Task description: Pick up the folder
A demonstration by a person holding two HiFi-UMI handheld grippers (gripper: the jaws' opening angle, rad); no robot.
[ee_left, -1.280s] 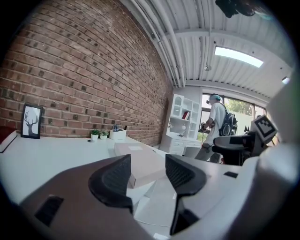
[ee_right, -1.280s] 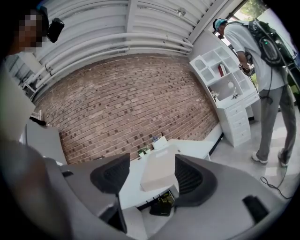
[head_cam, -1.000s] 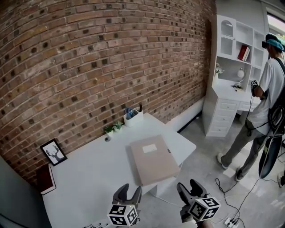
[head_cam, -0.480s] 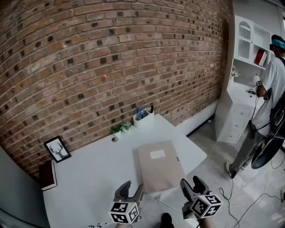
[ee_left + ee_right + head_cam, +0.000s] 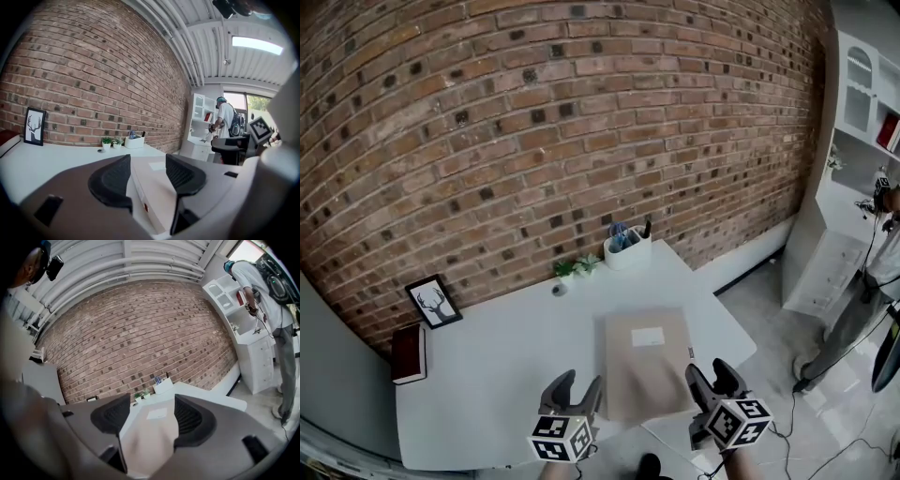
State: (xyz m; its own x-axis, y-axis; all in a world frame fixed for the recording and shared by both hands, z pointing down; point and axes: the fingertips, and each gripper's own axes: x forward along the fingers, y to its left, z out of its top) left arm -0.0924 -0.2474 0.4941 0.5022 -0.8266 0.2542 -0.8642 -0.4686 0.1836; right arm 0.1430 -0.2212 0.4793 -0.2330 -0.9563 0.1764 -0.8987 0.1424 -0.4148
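A flat beige folder [image 5: 647, 370] with a white label lies on the white table [image 5: 497, 375], near its front right edge. My left gripper [image 5: 578, 382] hovers at the table's near edge just left of the folder's front corner, jaws open and empty. My right gripper [image 5: 709, 370] is beside the folder's front right corner, also open and empty. In the left gripper view the folder [image 5: 152, 192] shows between and beyond the jaws of the left gripper [image 5: 147, 176]. In the right gripper view the folder [image 5: 150, 439] lies ahead of the right gripper [image 5: 151, 416].
At the back of the table stand a white pen holder [image 5: 627, 249] and small plants [image 5: 577, 267]. A framed deer picture [image 5: 432, 302] and a dark red book [image 5: 409, 352] sit at the left. A white shelf unit [image 5: 853, 187] and a person [image 5: 877, 291] are at the right.
Both grippers have moved forward toward the table and now flank the folder's near end. The folder has not moved on the table.
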